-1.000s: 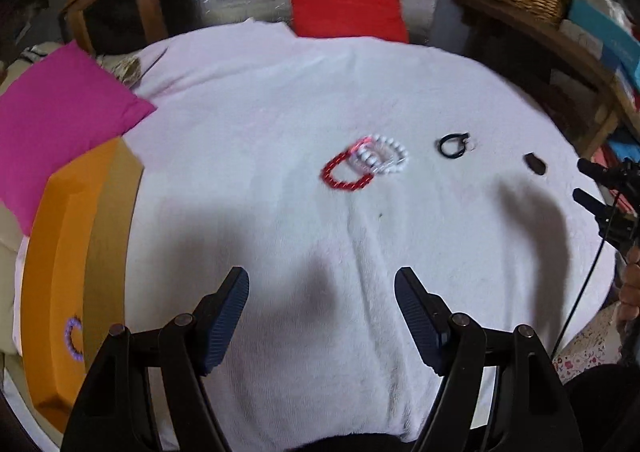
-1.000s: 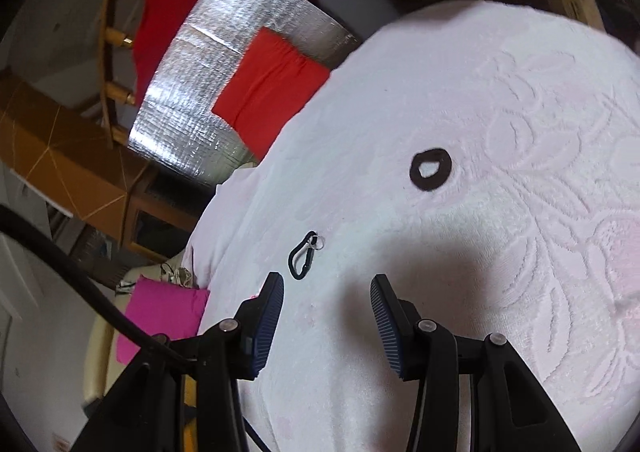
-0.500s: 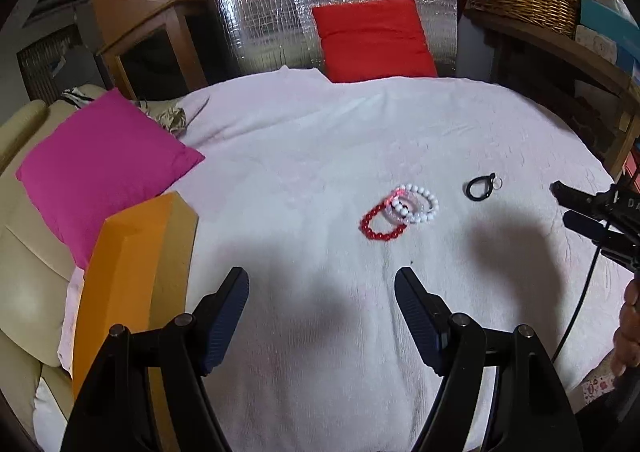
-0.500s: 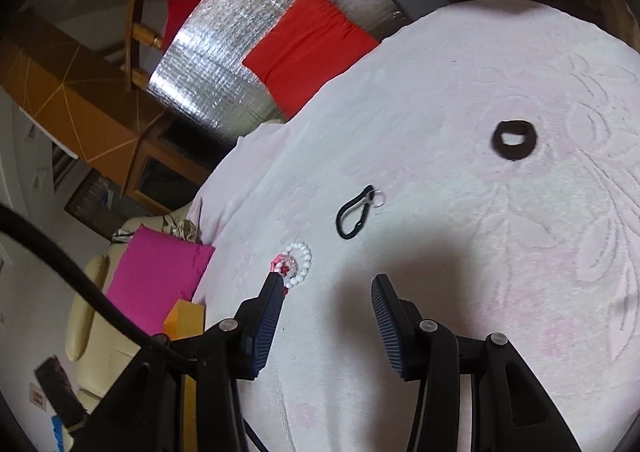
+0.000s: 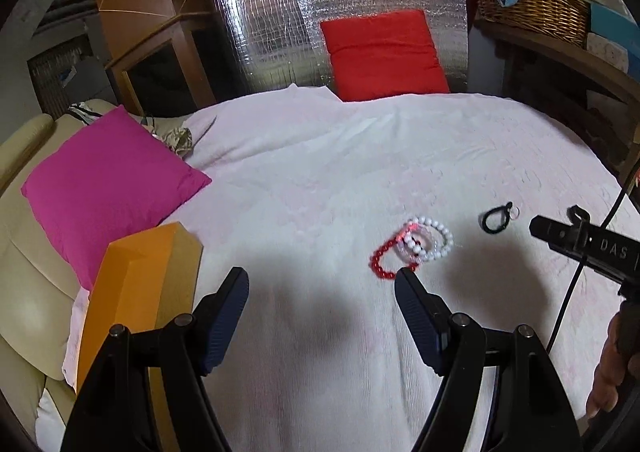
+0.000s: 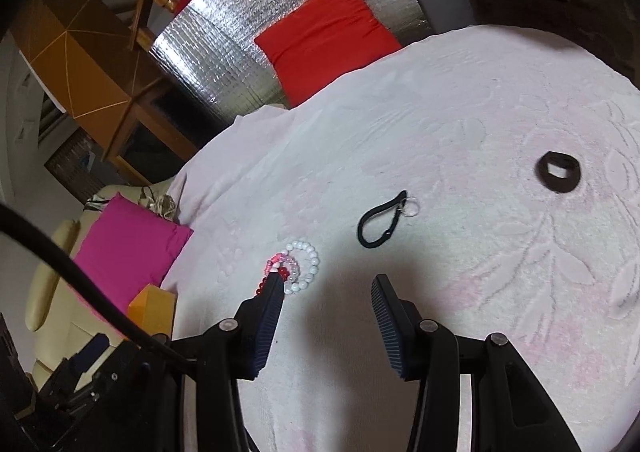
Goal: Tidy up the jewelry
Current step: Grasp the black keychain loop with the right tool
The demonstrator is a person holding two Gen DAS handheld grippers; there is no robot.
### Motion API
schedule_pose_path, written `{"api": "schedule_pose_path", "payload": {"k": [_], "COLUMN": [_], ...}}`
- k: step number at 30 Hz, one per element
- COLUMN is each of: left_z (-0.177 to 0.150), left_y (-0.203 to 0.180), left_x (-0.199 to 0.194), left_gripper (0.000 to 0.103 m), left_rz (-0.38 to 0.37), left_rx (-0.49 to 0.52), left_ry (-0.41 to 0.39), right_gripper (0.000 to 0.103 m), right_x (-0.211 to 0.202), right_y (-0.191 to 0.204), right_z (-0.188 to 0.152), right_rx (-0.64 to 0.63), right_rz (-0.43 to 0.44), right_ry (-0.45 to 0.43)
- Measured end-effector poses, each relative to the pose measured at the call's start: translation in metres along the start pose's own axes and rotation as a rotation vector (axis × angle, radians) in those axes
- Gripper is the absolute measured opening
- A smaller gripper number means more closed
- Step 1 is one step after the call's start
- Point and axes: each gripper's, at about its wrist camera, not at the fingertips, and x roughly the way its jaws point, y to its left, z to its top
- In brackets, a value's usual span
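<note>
A red bead bracelet (image 5: 382, 260), a white bead bracelet (image 5: 434, 242) and a clear pink one lie overlapped on the white cloth (image 5: 320, 180); the white one also shows in the right wrist view (image 6: 306, 266). A black strap loop with a key ring (image 5: 496, 217) (image 6: 380, 222) lies to their right. A dark flat ring (image 6: 558, 172) lies farther right. An orange box (image 5: 132, 292) stands at the left edge. My left gripper (image 5: 320, 292) is open and empty, above the cloth short of the bracelets. My right gripper (image 6: 326, 298) is open and empty, just short of the strap loop.
A magenta cushion (image 5: 108, 188) lies at the left and a red cushion (image 5: 384, 52) at the back against a silver foil panel (image 5: 280, 12). A wicker basket (image 5: 528, 0) sits on a shelf at back right. A cream sofa (image 5: 24, 292) borders the left.
Both grippers have drawn back and tilted up, so more of the room shows. The bracelets now appear in the right wrist view. Both stay open; nothing was picked up.
</note>
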Motion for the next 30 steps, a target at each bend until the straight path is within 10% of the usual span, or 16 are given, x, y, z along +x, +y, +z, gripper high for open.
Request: {"api": "schedule_pose_path", "payload": {"k": [30], "left_z": [0.014], "left_y": [0.001], "left_x": [0.035], "left_gripper": [0.076], "left_rz": [0.007], "left_rx": [0.001], "left_ry": [-0.005], "right_gripper": [0.050], "right_x": [0.028], "right_y": [-0.002], "right_z": [0.016], "right_rx": [0.014], "right_rz": [-0.043], "right_ry": [0.010]}}
